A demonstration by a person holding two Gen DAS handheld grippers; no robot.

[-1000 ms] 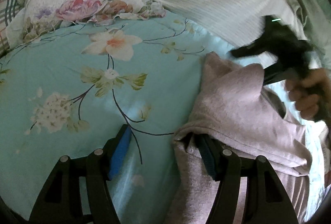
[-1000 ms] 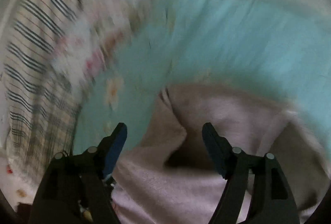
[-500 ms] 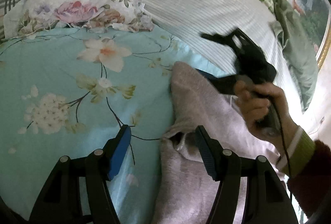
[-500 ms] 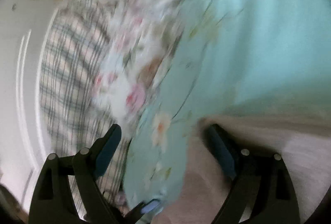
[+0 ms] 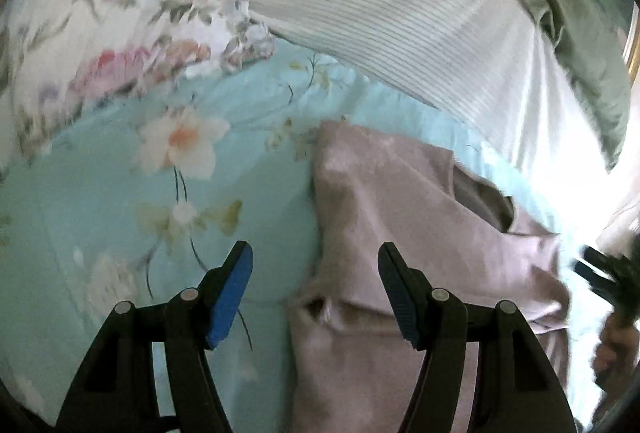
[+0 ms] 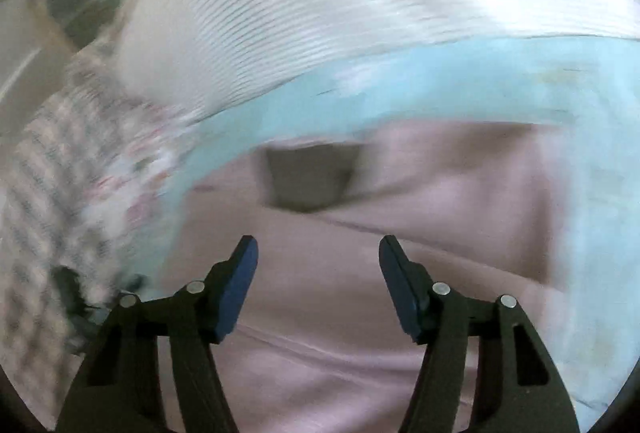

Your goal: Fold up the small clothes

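A small pale pink garment (image 5: 404, 233) lies partly folded on the light blue floral bedsheet (image 5: 120, 201), with a dark opening at its upper right. My left gripper (image 5: 316, 273) is open and empty, hovering over the garment's left edge. In the right wrist view the same pink garment (image 6: 360, 273) fills the lower half, blurred by motion. My right gripper (image 6: 318, 265) is open and empty above it. The right gripper also shows at the far right edge of the left wrist view (image 5: 612, 277), held in a hand.
A floral pillow (image 5: 120, 33) lies at the upper left and a white striped blanket (image 5: 400, 13) across the top. A green patterned pillow (image 5: 580, 45) sits at the upper right. A plaid cloth (image 6: 44, 193) shows at the left of the right wrist view.
My right gripper has swung from above the garment's far end to its right side and now faces across it. The left gripper has drawn back slightly; the garment lies flatter.
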